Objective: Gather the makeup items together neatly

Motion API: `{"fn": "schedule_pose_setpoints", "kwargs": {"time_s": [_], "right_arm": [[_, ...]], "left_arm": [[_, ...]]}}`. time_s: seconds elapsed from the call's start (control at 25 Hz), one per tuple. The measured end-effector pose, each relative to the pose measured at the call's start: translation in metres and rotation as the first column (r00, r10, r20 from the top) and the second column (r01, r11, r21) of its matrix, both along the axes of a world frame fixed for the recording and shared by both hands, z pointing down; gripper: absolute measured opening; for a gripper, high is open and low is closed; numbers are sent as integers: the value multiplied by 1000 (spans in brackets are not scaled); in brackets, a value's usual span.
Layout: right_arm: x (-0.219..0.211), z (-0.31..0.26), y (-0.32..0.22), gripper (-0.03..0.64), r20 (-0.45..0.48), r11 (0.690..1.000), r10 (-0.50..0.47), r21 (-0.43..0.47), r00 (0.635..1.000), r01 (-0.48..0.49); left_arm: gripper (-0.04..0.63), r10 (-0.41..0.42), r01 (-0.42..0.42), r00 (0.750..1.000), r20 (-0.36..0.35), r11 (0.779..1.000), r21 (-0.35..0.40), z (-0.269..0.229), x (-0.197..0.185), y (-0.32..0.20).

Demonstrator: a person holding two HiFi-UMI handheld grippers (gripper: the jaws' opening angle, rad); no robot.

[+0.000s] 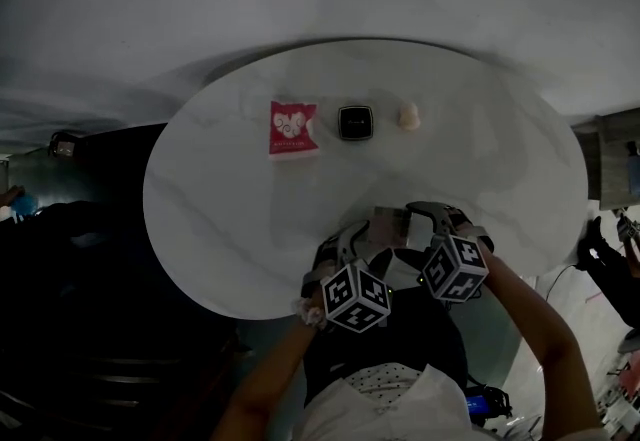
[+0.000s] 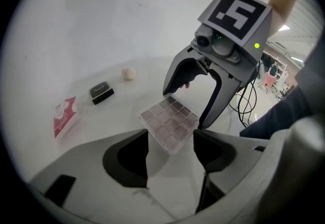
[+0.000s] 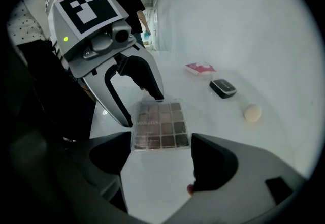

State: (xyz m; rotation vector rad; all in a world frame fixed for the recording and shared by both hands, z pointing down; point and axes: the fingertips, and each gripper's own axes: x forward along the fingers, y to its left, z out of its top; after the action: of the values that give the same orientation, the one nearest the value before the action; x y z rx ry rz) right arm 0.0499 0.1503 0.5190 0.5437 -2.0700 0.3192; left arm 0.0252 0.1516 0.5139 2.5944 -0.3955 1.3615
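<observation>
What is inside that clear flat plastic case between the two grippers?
Through the clear flat plastic case, a grid of brown and mauve powder squares shows. Anything beneath them is covered.

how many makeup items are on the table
4: a red packet, black compact and beige puff in a row on the far side, and an eyeshadow palette at the near edge. None seems hidden.

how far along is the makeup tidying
Looks done: red packet, black compact and beige puff sit in a row at the far side. In hand: the eyeshadow palette lies apart, near the person, between the left gripper and right gripper; both tongs open around it, not clearly gripping. Left: move it to the row.
</observation>
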Motion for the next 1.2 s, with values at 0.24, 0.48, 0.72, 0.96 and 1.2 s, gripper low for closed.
{"fn": "schedule_pose_setpoints", "kwargs": {"time_s": [0.24,0.48,0.72,0.96,1.2], "right_arm": [[7,-9,-16,391,-21,1000,16,6,1000,-16],[15,-16,-29,391,-21,997,68,21,997,-67],[32,-21,-36,391,-34,996,82,38,996,-80],[57,-28,-46,391,-34,998,57,41,998,-56],[87,-31,-60,391,-35,999,5,43,999,-4]], "left_arm": [[318,18,-18,999,-35,1000,11,-9,7,-17],[316,59,-58,997,-46,998,33,-18,15,-31],[316,71,-69,996,-51,997,40,-23,32,-38],[316,42,-39,997,-57,998,46,-31,57,-47],[316,-6,9,998,-55,999,52,-34,87,-60]]}}
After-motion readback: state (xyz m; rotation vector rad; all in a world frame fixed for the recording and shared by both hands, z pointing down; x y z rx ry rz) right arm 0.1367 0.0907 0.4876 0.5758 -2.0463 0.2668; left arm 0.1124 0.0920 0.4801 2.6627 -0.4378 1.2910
